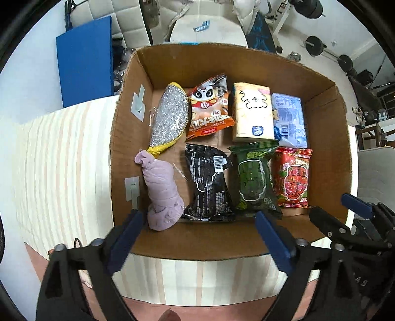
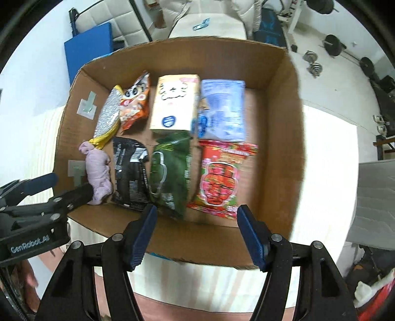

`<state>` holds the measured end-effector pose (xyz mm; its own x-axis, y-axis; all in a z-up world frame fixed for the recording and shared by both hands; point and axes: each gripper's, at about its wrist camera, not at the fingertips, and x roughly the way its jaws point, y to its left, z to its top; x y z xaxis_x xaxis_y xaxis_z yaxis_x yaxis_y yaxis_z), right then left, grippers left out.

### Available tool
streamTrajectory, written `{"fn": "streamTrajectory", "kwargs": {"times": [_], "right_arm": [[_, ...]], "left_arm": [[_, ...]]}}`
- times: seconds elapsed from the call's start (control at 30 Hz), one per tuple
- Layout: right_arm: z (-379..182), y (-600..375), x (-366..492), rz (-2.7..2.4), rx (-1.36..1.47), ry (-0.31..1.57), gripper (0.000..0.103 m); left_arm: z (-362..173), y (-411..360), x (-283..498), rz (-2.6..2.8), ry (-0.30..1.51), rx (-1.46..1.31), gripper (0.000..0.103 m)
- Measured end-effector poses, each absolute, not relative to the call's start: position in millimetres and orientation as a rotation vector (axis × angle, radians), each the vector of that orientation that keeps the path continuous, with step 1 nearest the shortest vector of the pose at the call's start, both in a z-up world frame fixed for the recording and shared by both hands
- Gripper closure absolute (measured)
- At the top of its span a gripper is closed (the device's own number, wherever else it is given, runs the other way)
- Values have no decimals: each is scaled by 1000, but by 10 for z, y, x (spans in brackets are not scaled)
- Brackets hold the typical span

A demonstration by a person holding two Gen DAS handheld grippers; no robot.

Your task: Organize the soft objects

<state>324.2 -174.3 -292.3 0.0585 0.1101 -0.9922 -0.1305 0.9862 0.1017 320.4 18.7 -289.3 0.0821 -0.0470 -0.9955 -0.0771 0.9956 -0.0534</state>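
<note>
A blue board [image 1: 85, 61] leans upright beyond the far left corner of the striped table [image 1: 61, 158], with a white tufted panel [image 1: 116, 19] just behind it. A white chair [image 1: 209, 32] stands past the table's far edge, a small blue wrapper [image 1: 202, 26] lying on its seat. Off to the far right, on the pale floor, lie black barbell plates [image 1: 314, 45], with chrome dumbbells [image 2: 313, 64] near them. A white mesh panel [image 2: 375, 197] sits just beside the table's right edge.
</note>
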Motion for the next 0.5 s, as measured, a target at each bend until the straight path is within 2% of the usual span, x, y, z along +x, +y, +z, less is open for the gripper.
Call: {"fn": "streamTrajectory", "kwargs": {"times": [0.07, 0.17, 0.3, 0.5], "right_arm": [[-2898, -1797, 3236, 167, -1, 1490, 18], [-2870, -1870, 3214, 143, 19, 1470, 14], [-2797, -1922, 3141, 126, 22, 1439, 0], [-2716, -1937, 3082, 95, 0, 1409, 0]], "left_arm": [[-2870, 197, 3164, 27, 1468, -94, 7], [-2825, 175, 3121, 52, 1423, -68, 4], [-2758, 177, 3059, 64, 1394, -72, 0], [-2632, 153, 2975, 82, 1346, -61, 0]]}}
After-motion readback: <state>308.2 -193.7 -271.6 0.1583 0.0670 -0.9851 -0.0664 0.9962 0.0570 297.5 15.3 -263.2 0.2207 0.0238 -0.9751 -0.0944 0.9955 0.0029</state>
